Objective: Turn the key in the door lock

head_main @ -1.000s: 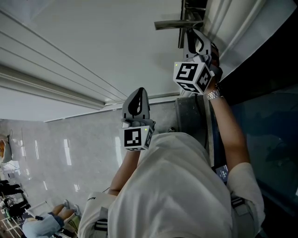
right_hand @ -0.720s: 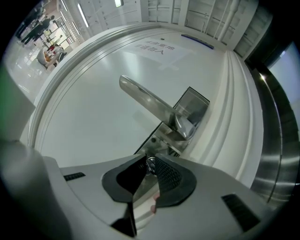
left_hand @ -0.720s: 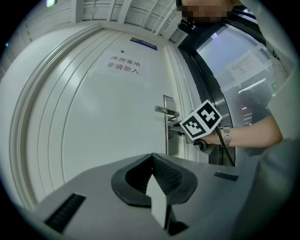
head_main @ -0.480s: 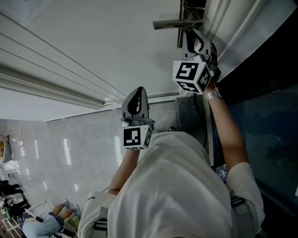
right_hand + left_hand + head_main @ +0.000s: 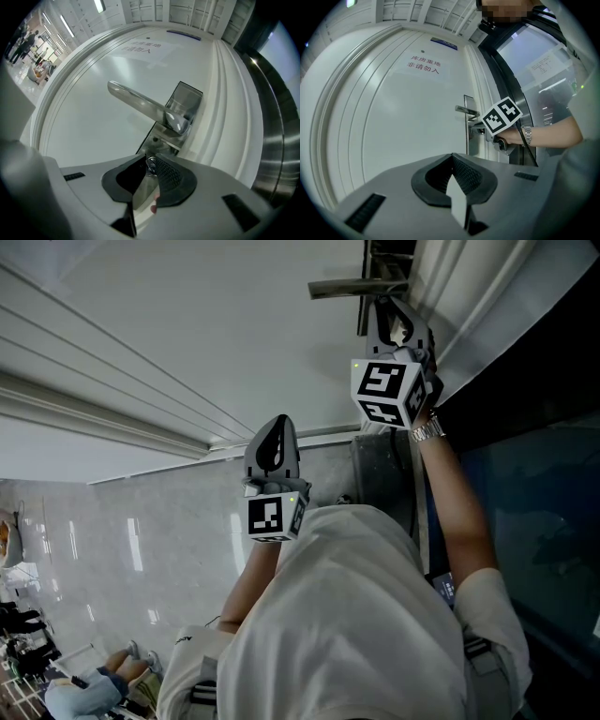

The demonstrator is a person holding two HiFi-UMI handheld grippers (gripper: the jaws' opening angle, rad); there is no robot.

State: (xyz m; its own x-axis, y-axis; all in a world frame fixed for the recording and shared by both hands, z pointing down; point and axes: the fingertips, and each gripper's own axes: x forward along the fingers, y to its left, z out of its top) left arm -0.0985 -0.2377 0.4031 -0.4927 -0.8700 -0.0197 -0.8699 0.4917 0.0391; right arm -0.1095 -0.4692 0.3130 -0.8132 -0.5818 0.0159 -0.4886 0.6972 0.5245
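The white door (image 5: pixel 187 324) carries a silver lever handle (image 5: pixel 140 104) on a metal lock plate (image 5: pixel 186 99). Just below the handle, the key (image 5: pixel 151 165) sticks out of the lock, its metal head caught between the dark pads of my right gripper (image 5: pixel 149 161), which is shut on it. In the head view this right gripper (image 5: pixel 392 317) presses against the door under the handle (image 5: pixel 356 287). My left gripper (image 5: pixel 275 430) hangs back from the door, level, jaws closed together with nothing in them (image 5: pixel 452 157). From there the handle (image 5: pixel 466 110) shows ahead.
A paper notice (image 5: pixel 424 65) is stuck high on the door. A dark glass panel with a metal frame (image 5: pixel 525 493) stands right of the door. The person's white-clad body (image 5: pixel 366 615) fills the lower head view. Glossy floor tiles (image 5: pixel 112 549) spread left, with people far off.
The right gripper has rolled a little on the key, so its marker cube shows a different tilt. The left gripper has stayed where it was.
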